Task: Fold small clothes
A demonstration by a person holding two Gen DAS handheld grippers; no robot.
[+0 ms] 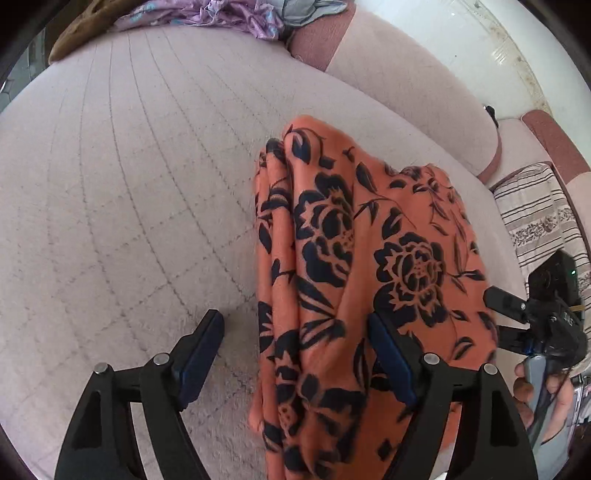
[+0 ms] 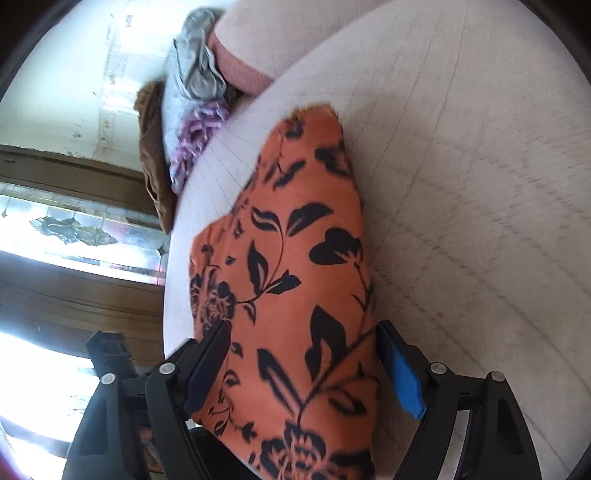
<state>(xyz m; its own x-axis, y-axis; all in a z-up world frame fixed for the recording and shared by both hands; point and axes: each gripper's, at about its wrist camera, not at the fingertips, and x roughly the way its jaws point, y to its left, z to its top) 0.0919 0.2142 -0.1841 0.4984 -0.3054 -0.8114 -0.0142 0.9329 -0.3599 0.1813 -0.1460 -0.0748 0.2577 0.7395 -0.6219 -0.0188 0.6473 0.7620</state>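
Note:
An orange cloth with a black flower print (image 1: 354, 258) lies bunched and partly folded on the pale quilted sofa seat (image 1: 129, 184). My left gripper (image 1: 295, 332) is open, its jaws wide apart; the cloth's left edge runs between them and its right finger rests against the fabric. In the right wrist view the same cloth (image 2: 295, 258) stretches away from me, and my right gripper (image 2: 303, 343) is open with the cloth's near end between its spread jaws. The right gripper also shows at the right edge of the left wrist view (image 1: 517, 314), held by a hand.
A pile of other clothes, purple (image 1: 207, 14), grey and brown, sits at the far end of the seat, also visible in the right wrist view (image 2: 192, 122). A pink backrest cushion (image 1: 406, 81) runs along the right. A striped cloth (image 1: 535, 214) lies beyond it.

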